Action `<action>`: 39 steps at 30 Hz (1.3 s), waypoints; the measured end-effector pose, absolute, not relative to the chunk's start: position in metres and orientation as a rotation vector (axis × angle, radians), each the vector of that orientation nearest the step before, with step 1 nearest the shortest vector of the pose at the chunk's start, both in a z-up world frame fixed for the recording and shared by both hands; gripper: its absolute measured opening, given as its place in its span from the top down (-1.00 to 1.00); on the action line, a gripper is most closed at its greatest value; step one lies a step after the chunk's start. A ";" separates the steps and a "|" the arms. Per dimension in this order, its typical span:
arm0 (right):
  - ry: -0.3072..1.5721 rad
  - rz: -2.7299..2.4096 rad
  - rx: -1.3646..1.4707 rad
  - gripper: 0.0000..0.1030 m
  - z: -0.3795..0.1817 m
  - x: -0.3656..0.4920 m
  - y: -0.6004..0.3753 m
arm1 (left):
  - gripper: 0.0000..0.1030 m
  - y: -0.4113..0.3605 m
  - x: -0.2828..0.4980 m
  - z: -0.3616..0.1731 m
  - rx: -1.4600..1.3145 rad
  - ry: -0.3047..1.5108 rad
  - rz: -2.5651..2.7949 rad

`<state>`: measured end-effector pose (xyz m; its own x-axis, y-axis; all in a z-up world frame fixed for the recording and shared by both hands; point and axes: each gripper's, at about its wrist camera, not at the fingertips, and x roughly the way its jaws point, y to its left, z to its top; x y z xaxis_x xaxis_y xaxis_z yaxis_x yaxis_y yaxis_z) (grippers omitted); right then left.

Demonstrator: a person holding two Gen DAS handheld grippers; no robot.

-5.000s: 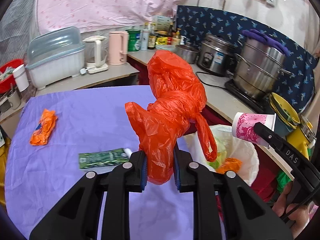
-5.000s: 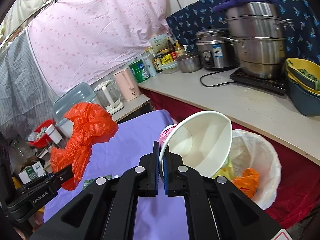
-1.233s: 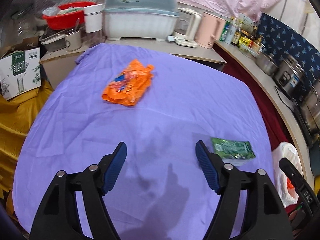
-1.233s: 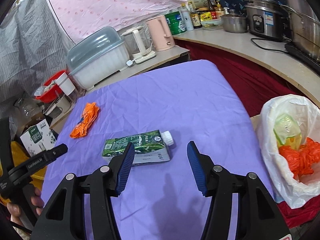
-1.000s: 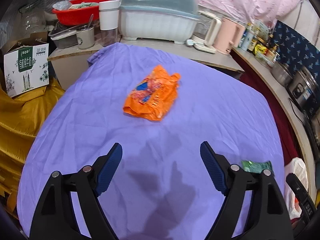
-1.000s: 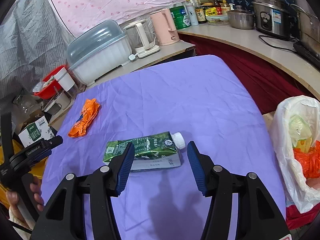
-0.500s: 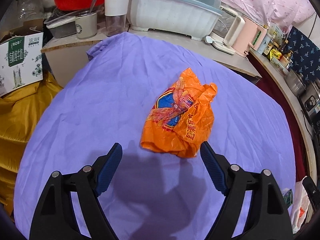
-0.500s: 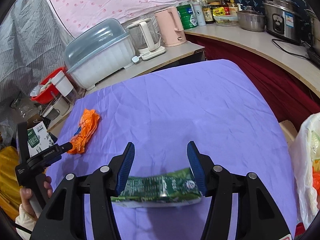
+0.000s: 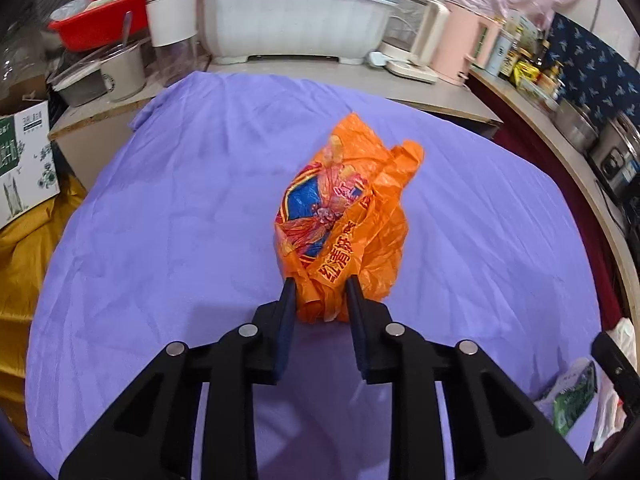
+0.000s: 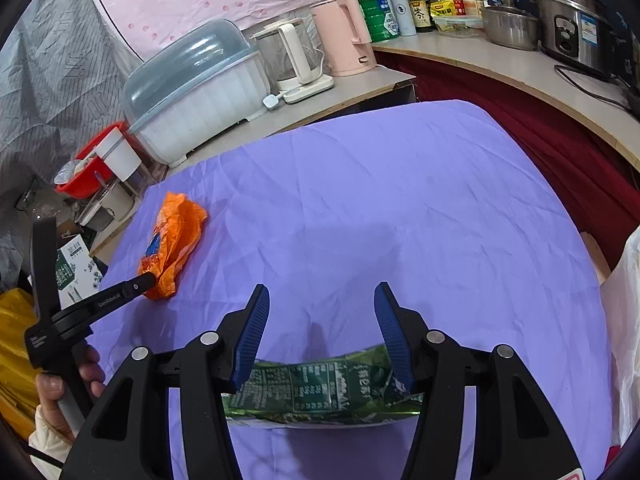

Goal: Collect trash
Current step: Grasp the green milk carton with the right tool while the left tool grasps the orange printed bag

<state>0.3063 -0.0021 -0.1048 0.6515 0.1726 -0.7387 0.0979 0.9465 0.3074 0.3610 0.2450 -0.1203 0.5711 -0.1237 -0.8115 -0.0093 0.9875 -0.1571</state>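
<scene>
An orange printed plastic bag [image 9: 344,220] lies on the purple tablecloth [image 9: 160,220]. My left gripper [image 9: 320,292] is shut on its near end, the plastic bunched between the jaws. The same bag shows in the right wrist view [image 10: 172,240] with the left gripper's finger [image 10: 132,288] at its near end. A flattened green milk carton [image 10: 320,388] lies crosswise under my right gripper [image 10: 320,316], which is open with its jaws on either side above the carton. The carton also shows in the left wrist view [image 9: 574,396].
A white trash bag [image 10: 628,320] hangs at the table's right edge. A counter behind holds a covered dish rack [image 10: 192,88], kettles [image 10: 296,60], bottles and pots [image 10: 576,20]. A red basin [image 9: 96,24] and a cardboard box [image 9: 24,160] stand at the left.
My left gripper moved forward and closed on the orange bag. My right gripper advanced over the green carton, which now lies further back between its open jaws.
</scene>
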 end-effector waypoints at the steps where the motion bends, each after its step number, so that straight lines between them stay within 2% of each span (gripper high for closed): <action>1: 0.867 0.042 0.338 -0.04 -0.106 0.304 -0.003 | 0.58 0.241 0.358 -0.119 -0.148 0.964 -0.078; 20: 0.888 0.016 0.354 -0.09 -0.107 0.248 -0.025 | 0.61 0.163 0.246 -0.111 -0.066 1.018 -0.238; 28: 0.901 0.025 0.341 -0.17 -0.112 0.247 -0.024 | 0.61 0.137 0.243 -0.109 -0.048 1.024 -0.269; 37: 0.924 0.032 0.353 -0.17 -0.125 0.263 -0.022 | 0.61 0.126 0.256 -0.111 -0.061 1.039 -0.271; 39: 0.927 0.034 0.356 -0.10 -0.126 0.262 -0.023 | 0.61 0.124 0.256 -0.110 -0.057 1.038 -0.274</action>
